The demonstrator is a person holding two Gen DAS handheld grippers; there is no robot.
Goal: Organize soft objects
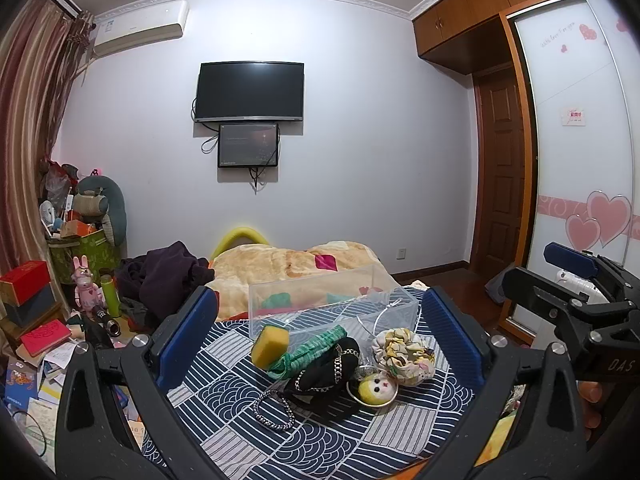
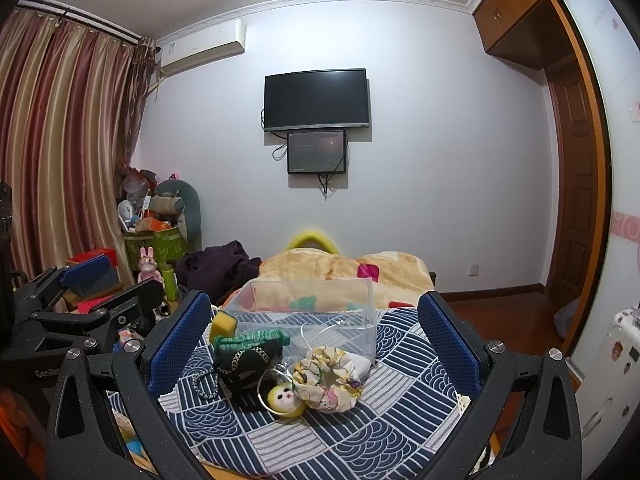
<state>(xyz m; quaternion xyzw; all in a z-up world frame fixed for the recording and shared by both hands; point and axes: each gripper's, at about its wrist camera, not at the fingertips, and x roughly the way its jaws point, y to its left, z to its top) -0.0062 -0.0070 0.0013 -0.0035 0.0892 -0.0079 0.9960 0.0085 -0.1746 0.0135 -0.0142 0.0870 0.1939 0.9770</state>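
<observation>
On a navy patterned bed cover (image 1: 320, 436) lie a yellow sponge (image 1: 270, 346), a green knitted piece (image 1: 310, 350), a black chain-trimmed pouch (image 1: 326, 370), a braided cord loop (image 1: 274, 410), a yellow doll head (image 1: 376, 388) and a floral scrunchie (image 1: 404, 354). A clear plastic box (image 1: 332, 300) stands just behind them. My left gripper (image 1: 316, 336) is open and empty above the pile. My right gripper (image 2: 314, 340) is open and empty over the same pile, with the scrunchie (image 2: 326, 380), doll head (image 2: 284, 398), pouch (image 2: 248, 362) and box (image 2: 304, 312) between its fingers.
A beige blanket (image 1: 296, 264) and dark clothes (image 1: 168, 276) lie behind the box. Clutter, boxes and a green bin (image 1: 86, 250) crowd the left side. A wardrobe (image 1: 580, 140) and door stand right. A TV (image 1: 250, 90) hangs on the far wall.
</observation>
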